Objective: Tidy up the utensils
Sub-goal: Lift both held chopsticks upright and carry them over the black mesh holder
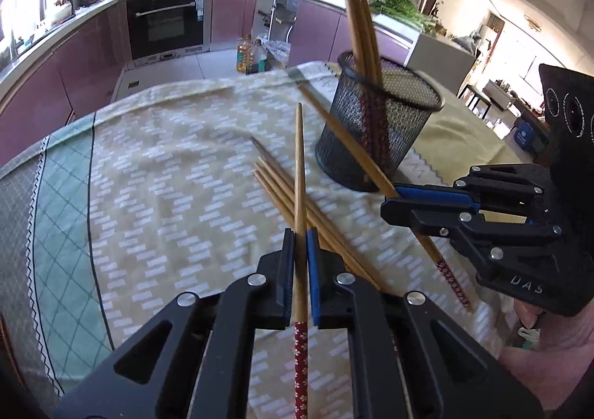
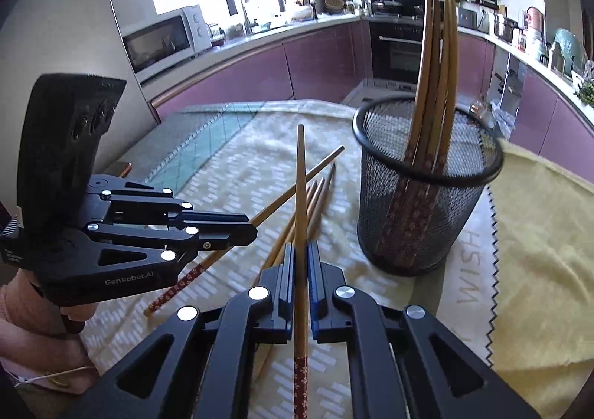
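A single bamboo chopstick [image 1: 300, 174] is clenched between the blue pads of the left tongs [image 1: 300, 270], its red flowered end pointing back toward the camera and its tip raised above the table [image 1: 156, 174]. A second chopstick [image 2: 301, 196] is gripped in the same way by the right tongs [image 2: 301, 278], which are seen from the left wrist view closed on it just beside the mesh holder [image 1: 378, 122]. The black mesh holder stands upright on the patterned cloth, and several chopsticks [image 2: 434, 77] are held inside it, leaning against its rim with their tips up. A loose bundle of chopsticks [image 1: 282, 189] is left lying on the cloth just beside the holder, on its side toward the tongs, partly crossed by the gripped ones. Behind the holder a dark oven [image 1: 167, 22] is seen
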Demonstrator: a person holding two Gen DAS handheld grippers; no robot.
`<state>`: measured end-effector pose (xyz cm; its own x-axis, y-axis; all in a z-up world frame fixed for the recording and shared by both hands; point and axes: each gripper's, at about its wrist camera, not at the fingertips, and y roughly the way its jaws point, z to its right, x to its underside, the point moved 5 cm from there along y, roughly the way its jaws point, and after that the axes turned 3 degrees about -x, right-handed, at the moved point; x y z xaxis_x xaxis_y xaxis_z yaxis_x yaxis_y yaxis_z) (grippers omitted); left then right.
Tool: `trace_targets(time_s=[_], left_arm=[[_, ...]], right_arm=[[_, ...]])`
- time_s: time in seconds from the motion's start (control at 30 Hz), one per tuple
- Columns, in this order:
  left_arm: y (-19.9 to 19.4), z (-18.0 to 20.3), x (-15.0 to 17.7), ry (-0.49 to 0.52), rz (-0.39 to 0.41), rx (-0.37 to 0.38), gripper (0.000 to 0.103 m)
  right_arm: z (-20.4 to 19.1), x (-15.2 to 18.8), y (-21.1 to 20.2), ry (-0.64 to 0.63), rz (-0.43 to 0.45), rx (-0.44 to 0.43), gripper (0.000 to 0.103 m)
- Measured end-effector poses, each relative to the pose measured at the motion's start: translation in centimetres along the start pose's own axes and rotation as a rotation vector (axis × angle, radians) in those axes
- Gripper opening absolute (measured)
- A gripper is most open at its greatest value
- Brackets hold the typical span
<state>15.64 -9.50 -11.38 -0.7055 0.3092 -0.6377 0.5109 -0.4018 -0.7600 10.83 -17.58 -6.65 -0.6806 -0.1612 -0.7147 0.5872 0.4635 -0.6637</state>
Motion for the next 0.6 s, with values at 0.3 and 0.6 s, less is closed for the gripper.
trace_targets(time_s=[0.3, 0.6], left_arm=[[-4.4, 0.7, -1.7, -0.008, 0.114, 0.065, 0.007], [-7.1, 1.5, -3.7, -0.023, 0.215, 0.124, 0.007]], right_arm=[[0.2, -1.8, -4.2, -0.004, 0.111, 0.013, 0.006], [1.0, -3.2, -7.2, 0.006, 0.204, 0.036, 0.006]])
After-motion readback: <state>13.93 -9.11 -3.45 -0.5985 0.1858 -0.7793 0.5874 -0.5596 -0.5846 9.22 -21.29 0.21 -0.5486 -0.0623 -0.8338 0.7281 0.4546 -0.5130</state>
